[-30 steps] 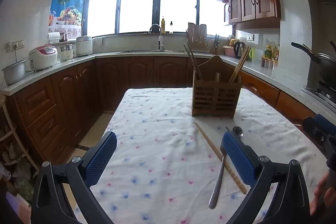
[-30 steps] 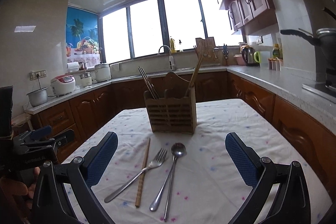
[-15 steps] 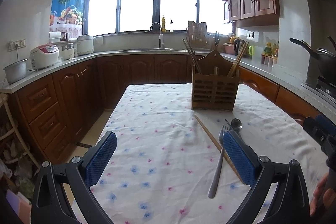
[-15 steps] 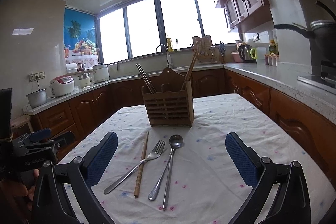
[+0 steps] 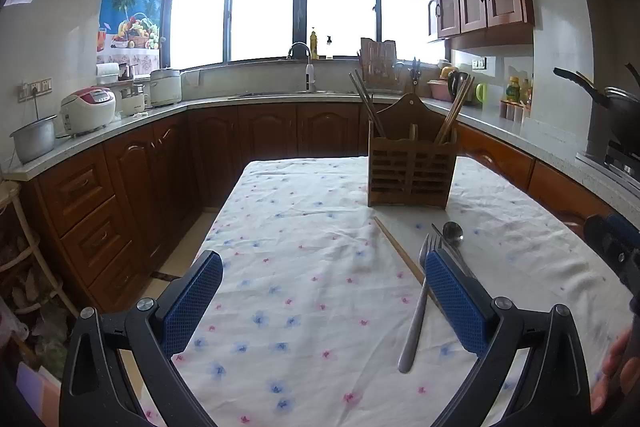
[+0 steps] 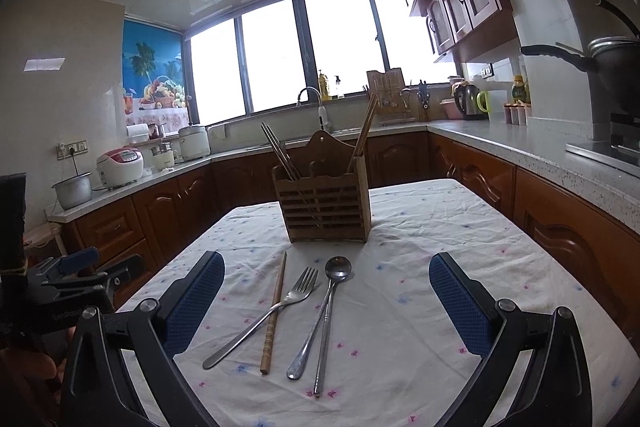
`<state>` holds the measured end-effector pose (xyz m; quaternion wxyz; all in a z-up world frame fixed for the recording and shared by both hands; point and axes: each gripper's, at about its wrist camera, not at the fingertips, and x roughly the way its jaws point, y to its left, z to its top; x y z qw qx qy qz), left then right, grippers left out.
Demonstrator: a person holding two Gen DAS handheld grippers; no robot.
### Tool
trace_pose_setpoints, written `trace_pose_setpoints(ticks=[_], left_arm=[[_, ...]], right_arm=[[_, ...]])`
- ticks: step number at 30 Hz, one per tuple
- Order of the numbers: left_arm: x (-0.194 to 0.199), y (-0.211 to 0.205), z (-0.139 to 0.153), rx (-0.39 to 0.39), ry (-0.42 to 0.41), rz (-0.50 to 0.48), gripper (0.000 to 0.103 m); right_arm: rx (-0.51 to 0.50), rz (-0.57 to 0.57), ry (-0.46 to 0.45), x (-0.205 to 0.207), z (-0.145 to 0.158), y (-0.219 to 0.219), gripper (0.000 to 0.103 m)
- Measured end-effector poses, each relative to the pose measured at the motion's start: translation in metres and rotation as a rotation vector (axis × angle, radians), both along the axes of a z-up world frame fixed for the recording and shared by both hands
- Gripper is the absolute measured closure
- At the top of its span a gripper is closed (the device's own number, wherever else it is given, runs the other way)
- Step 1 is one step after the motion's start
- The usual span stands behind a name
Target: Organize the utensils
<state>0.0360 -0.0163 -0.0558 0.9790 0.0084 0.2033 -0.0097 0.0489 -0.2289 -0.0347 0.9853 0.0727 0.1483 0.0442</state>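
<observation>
A wooden utensil holder [image 6: 325,207] stands on the floral tablecloth [image 6: 420,307], with chopsticks in it; it also shows in the left wrist view [image 5: 411,174]. In front of it lie a wooden chopstick [image 6: 274,311], a fork [image 6: 272,313], a spoon [image 6: 320,311] and a metal chopstick [image 6: 325,331]. My right gripper [image 6: 326,301] is open and empty above them. My left gripper [image 5: 323,299] is open and empty, left of the fork [image 5: 418,301], chopstick [image 5: 396,249] and spoon [image 5: 453,231].
Kitchen counters with wooden cabinets ring the table. Rice cookers [image 5: 89,110] sit on the left counter, a sink tap [image 5: 307,67] at the back, a pan on a stove [image 5: 616,115] at the right. The table's left edge drops to the floor [image 5: 180,255].
Both grippers have drawn back and risen a little from the table; the holder and utensils look slightly farther. Nothing was grasped; the utensils lie as before.
</observation>
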Motion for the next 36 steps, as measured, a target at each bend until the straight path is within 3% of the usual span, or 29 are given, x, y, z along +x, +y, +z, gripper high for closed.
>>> trace_pose_setpoints(ticks=[36], left_arm=[[0.0006,0.0021,0.0041,0.019,0.001,0.008,0.001]], right_arm=[[-0.019,0.02,-0.025,0.0017,0.0074,0.0084,0.0]])
